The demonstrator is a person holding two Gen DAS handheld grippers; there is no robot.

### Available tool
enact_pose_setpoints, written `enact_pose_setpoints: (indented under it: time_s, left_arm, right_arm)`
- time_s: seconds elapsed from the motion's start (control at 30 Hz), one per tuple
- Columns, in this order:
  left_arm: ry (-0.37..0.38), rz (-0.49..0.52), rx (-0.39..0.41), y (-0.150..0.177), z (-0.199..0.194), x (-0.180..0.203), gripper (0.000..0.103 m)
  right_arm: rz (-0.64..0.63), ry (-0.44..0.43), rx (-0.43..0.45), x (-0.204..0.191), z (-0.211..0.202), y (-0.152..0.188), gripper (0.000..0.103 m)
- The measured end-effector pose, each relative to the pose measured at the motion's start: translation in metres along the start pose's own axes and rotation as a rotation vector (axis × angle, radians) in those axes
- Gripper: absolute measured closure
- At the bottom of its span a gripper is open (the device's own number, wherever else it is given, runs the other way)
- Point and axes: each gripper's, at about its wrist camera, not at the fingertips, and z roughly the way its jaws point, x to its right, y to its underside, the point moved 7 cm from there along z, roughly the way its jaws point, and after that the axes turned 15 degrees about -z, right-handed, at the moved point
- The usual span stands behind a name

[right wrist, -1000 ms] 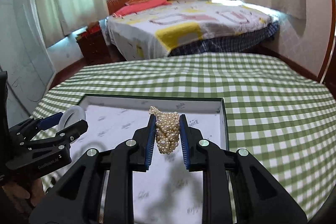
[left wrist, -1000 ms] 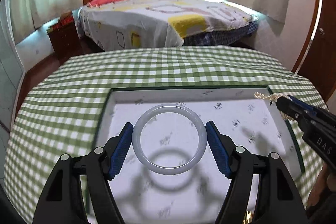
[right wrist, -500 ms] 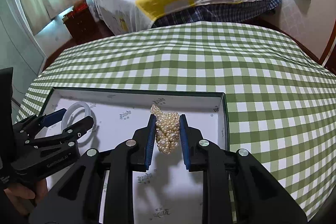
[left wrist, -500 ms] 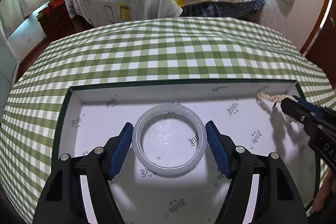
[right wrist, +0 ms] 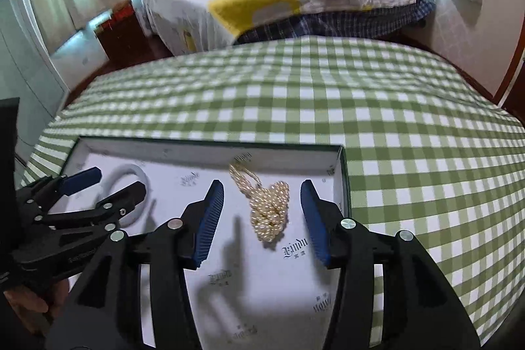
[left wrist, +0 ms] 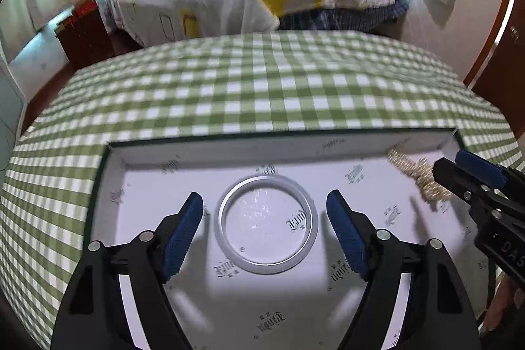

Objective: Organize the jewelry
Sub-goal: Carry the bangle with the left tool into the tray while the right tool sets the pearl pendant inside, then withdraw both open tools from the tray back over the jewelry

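Showing the left gripper spread wide, its jaws apart from the pale bangle lying flat between them on the box floor, and the right gripper likewise parted astride the pearl strand, which trails toward the far wall.

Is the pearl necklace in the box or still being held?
In the box. The pearl necklace lies bunched on the box floor, between the open right gripper fingers.
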Motion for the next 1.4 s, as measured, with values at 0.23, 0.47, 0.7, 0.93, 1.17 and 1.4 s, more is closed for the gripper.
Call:
enact_pose_setpoints:
  time_s: [0.23,0.47,0.7,0.93,1.17,1.4]
  left_arm:
    - [0.058,-0.026,0.206,0.003,-0.074,-0.008,0.024]
    - [0.088,-0.05,0.28,0.046,-0.129,-0.021,0.023]
    - [0.078,-0.059,0.294,0.094,-0.16,-0.041,0.023]
    - [0.045,-0.074,0.305,0.135,-0.177,-0.056,0.023]
    - [0.028,-0.084,0.303,0.174,-0.183,-0.067,0.023]
    - [0.01,-0.096,0.276,0.199,-0.179,-0.07,0.023]
  right_arm:
    - [0.009,0.021,0.153,-0.009,-0.069,0.01,0.049]
    - [-0.012,0.071,0.192,-0.027,-0.12,0.057,0.049]
    - [-0.023,0.099,0.206,-0.045,-0.157,0.105,0.049]
    - [-0.049,0.12,0.173,-0.063,-0.165,0.16,0.049]
    - [-0.069,0.124,0.147,-0.075,-0.16,0.2,0.049]
    - [-0.05,0.109,0.113,-0.075,-0.151,0.213,0.049]
